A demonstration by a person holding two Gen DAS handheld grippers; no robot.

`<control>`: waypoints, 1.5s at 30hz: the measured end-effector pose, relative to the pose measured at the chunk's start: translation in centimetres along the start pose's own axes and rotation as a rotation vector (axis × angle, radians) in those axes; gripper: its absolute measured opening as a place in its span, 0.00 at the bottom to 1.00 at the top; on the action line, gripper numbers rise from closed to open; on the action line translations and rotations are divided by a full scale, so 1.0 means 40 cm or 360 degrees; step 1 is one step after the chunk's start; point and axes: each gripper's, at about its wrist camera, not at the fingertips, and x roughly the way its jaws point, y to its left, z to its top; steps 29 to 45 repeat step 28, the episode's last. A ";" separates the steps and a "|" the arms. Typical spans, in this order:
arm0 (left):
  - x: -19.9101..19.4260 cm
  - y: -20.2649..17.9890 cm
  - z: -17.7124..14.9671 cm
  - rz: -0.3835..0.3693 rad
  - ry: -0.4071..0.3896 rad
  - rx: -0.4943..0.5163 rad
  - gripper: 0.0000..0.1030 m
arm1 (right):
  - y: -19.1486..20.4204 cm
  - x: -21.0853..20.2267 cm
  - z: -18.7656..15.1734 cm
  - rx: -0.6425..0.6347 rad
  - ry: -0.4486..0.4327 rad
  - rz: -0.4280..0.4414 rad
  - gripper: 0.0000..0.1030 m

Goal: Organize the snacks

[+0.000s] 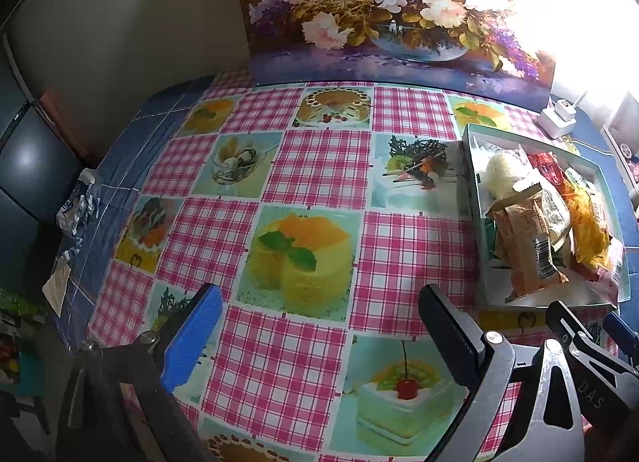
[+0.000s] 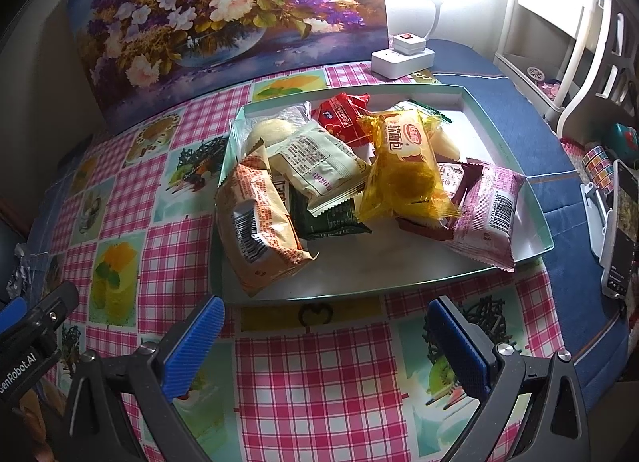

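While your snacks sit heaped in the tray (image 2: 535, 218), note how they overlap: the orange pack (image 2: 259, 230) lies at the near left corner, the cream pack (image 2: 315, 162) leans over the dark green pack (image 2: 335, 218), the yellow pack (image 2: 403, 166) rests on top at the centre, the pink pack (image 2: 487, 214) hangs over the near right rim, and the red pack (image 2: 343, 114) lies toward the back. A pale bun (image 2: 267, 130) in clear wrap sits at the back left.

Behind the tray you have a white power strip (image 2: 401, 56) and a flower painting (image 2: 223, 18) leaning on the wall. A phone on a stand (image 2: 619, 230) stands off to the right, and the chequered cloth (image 2: 315, 394) covers the table.

Your right gripper (image 2: 327, 346) hovers just short of the tray's near rim, fingers spread wide and holding nothing; the snacks lie straight ahead, with the orange pack nearest its left finger (image 2: 191, 346).

Your left gripper (image 1: 319, 338) is likewise spread and empty over bare cloth. From it the tray (image 1: 471, 166) lies ahead and to the right, apart from both fingers, with nothing between.
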 end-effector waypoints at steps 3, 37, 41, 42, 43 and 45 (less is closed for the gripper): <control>0.000 0.000 0.000 -0.0004 0.0001 0.0001 0.96 | 0.000 0.001 0.000 0.0001 0.0001 -0.0001 1.00; -0.011 -0.006 0.002 -0.0022 -0.0034 -0.0002 0.96 | 0.002 0.005 -0.004 0.0000 0.0009 -0.0004 1.00; -0.011 -0.006 0.002 -0.0022 -0.0034 -0.0002 0.96 | 0.002 0.005 -0.004 0.0000 0.0009 -0.0004 1.00; -0.011 -0.006 0.002 -0.0022 -0.0034 -0.0002 0.96 | 0.002 0.005 -0.004 0.0000 0.0009 -0.0004 1.00; -0.011 -0.006 0.002 -0.0022 -0.0034 -0.0002 0.96 | 0.002 0.005 -0.004 0.0000 0.0009 -0.0004 1.00; -0.011 -0.006 0.002 -0.0022 -0.0034 -0.0002 0.96 | 0.002 0.005 -0.004 0.0000 0.0009 -0.0004 1.00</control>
